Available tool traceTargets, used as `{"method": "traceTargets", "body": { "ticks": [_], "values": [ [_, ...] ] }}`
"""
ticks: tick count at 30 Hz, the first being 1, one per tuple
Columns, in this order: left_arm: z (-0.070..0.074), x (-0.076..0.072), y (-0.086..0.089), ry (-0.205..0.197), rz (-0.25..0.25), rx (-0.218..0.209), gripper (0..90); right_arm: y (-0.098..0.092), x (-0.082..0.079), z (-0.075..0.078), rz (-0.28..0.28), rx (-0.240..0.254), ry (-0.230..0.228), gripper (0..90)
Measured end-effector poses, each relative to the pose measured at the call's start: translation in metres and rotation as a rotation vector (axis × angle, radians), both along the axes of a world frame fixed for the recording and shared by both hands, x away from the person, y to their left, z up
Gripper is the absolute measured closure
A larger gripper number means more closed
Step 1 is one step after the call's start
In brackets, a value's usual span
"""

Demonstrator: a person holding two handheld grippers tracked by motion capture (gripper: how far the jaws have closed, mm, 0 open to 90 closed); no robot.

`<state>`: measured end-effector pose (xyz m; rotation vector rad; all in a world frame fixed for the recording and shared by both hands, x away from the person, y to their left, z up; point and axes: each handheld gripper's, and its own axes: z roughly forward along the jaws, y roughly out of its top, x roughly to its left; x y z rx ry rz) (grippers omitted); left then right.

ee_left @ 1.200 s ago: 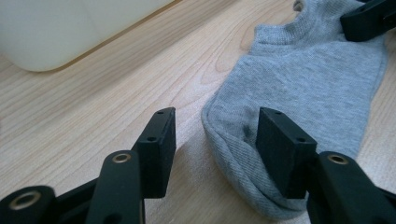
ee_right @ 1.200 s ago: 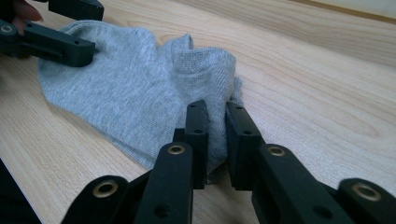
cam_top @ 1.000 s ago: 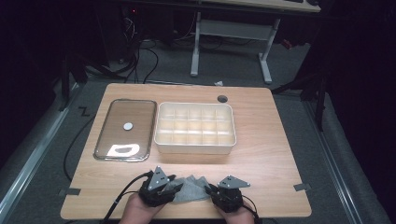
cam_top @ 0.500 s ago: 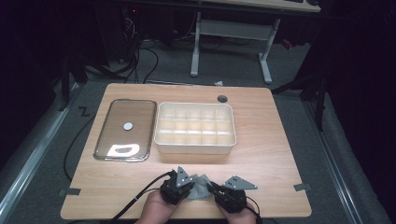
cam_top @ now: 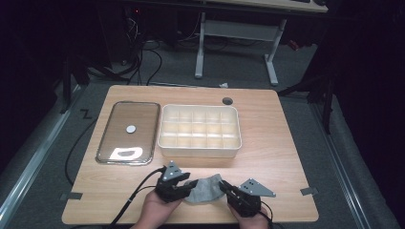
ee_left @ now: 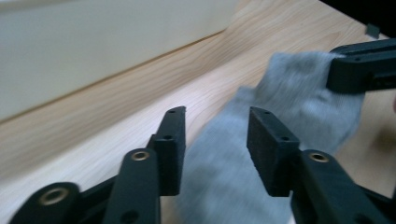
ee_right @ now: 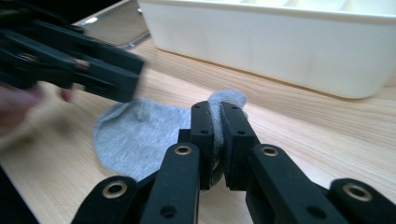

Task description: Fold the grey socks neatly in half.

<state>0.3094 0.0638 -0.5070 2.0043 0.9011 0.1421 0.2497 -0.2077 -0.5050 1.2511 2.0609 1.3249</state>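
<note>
I see the grey sock (cam_top: 204,190) lying low in the middle of the high view, on the wooden table (cam_top: 277,157) near its front edge, between my two grippers. My right gripper (ee_right: 217,135) has its jaws pinched tight on a fold of the sock's edge. My left gripper (ee_left: 215,149) has just been opening: its jaws stand apart with the sock lying between and under them, the pads not pressing it. Just above the sock in the high view sits the cream divided box (cam_top: 199,130), its wall close behind the cloth in the right gripper view. Left of the box lies the clear lid (cam_top: 128,131), apart from the sock. Nothing lies between sock and box.
</note>
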Motion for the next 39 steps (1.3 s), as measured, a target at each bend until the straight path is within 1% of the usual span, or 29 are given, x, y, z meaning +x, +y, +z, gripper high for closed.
{"method": "traceTargets", "body": {
  "ticks": [1, 4, 5, 6, 7, 8, 11, 12, 13, 14, 15, 16, 17, 18, 21, 23, 25, 26, 28, 30, 31, 32, 33, 34, 35, 36, 37, 38, 39],
  "values": [
    [-0.007, -0.004, 0.007, 0.031, -0.019, 0.005, 51.1, -0.001, 0.0, 0.0, -0.005, -0.011, -0.005, 85.3],
    [-0.019, -0.005, 0.01, 0.056, -0.039, 0.034, 48.6, 0.002, 0.001, 0.001, -0.005, -0.041, -0.014, 85.3],
    [-0.022, -0.004, 0.012, 0.074, -0.036, 0.025, 48.6, 0.005, 0.001, 0.001, -0.006, -0.059, -0.017, 85.2],
    [-0.022, -0.004, 0.012, 0.074, -0.036, 0.025, 49.3, 0.005, 0.001, 0.001, -0.006, -0.059, -0.017, 85.2],
    [-0.026, -0.002, 0.017, 0.11, -0.038, -0.024, 52.4, 0.01, 0.001, 0.002, -0.005, -0.103, -0.024, 85.2],
    [-0.026, -0.002, 0.02, 0.124, -0.042, -0.044, 58.9, 0.013, 0.001, 0.003, -0.003, -0.125, -0.029, 85.1],
    [-0.028, -0.003, 0.022, 0.12, -0.037, -0.053, 74.6, 0.026, 0.0, 0.006, 0.004, -0.194, -0.04, 85.0],
    [-0.028, -0.003, 0.022, 0.12, -0.037, -0.053, 77.1, 0.031, 0.0, 0.007, 0.005, -0.213, -0.042, 85.0],
    [-0.028, -0.004, 0.022, 0.109, -0.029, -0.054, 79.0, 0.036, 0.0, 0.007, 0.011, -0.232, -0.045, 84.9],
    [-0.028, -0.004, 0.022, 0.109, -0.029, -0.054, 80.3, 0.036, 0.0, 0.007, 0.011, -0.232, -0.045, 84.9],
    [-0.029, -0.004, 0.022, 0.105, -0.025, -0.053, 80.7, 0.046, 0.002, 0.007, 0.025, -0.258, -0.042, 85.0],
    [-0.029, -0.004, 0.022, 0.105, -0.025, -0.053, 80.9, 0.046, 0.002, 0.007, 0.025, -0.258, -0.042, 85.0],
    [-0.029, -0.004, 0.022, 0.107, -0.025, -0.055, 81.0, 0.057, 0.004, 0.007, 0.041, -0.276, -0.036, 84.9],
    [-0.029, -0.004, 0.022, 0.107, -0.025, -0.055, 81.2, 0.057, 0.004, 0.007, 0.041, -0.276, -0.036, 84.9],
    [-0.029, -0.002, 0.023, 0.113, -0.022, -0.062, 82.2, 0.074, 0.007, 0.006, 0.075, -0.299, -0.027, 84.8],
    [-0.03, -0.002, 0.024, 0.121, -0.026, -0.066, 82.3, 0.089, 0.009, 0.004, 0.1, -0.305, -0.016, 84.7],
    [-0.03, -0.002, 0.024, 0.121, -0.026, -0.066, 82.3, 0.093, 0.011, 0.004, 0.112, -0.296, -0.013, 84.6],
    [-0.03, -0.002, 0.024, 0.122, -0.026, -0.064, 82.3, 0.098, 0.013, 0.004, 0.13, -0.277, -0.002, 84.2],
    [-0.03, -0.002, 0.024, 0.124, -0.026, -0.065, 82.3, 0.101, 0.014, 0.004, 0.138, -0.271, 0.004, 83.8],
    [-0.03, -0.002, 0.024, 0.123, -0.026, -0.064, 82.2, 0.103, 0.014, 0.006, 0.149, -0.262, 0.012, 78.8],
    [-0.03, -0.002, 0.024, 0.123, -0.025, -0.065, 82.1, 0.102, 0.012, 0.01, 0.164, -0.234, 0.011, 73.8],
    [-0.03, -0.002, 0.024, 0.122, -0.025, -0.064, 82.1, 0.102, 0.012, 0.01, 0.164, -0.234, 0.011, 73.8],
    [-0.03, -0.002, 0.024, 0.123, -0.024, -0.065, 82.0, 0.098, 0.007, 0.018, 0.159, -0.225, -0.01, 71.5],
    [-0.03, -0.002, 0.024, 0.123, -0.023, -0.065, 82.0, 0.098, 0.007, 0.018, 0.159, -0.225, -0.01, 71.5],
    [-0.03, -0.002, 0.024, 0.122, -0.022, -0.067, 81.5, 0.09, 0.002, 0.026, 0.132, -0.2, -0.039, 71.6],
    [-0.03, -0.002, 0.024, 0.122, -0.022, -0.067, 80.8, 0.09, 0.002, 0.026, 0.132, -0.2, -0.039, 71.6],
    [-0.029, -0.002, 0.024, 0.12, -0.023, -0.07, 79.2, 0.079, 0.0, 0.03, 0.096, -0.189, -0.06, 74.5],
    [-0.028, -0.003, 0.026, 0.119, -0.026, -0.095, 75.9, 0.074, 0.0, 0.029, 0.077, -0.188, -0.046, 75.8],
    [-0.028, -0.003, 0.026, 0.119, -0.026, -0.095, 71.6, 0.074, 0.0, 0.029, 0.077, -0.188, -0.046, 75.8]
  ]
}}
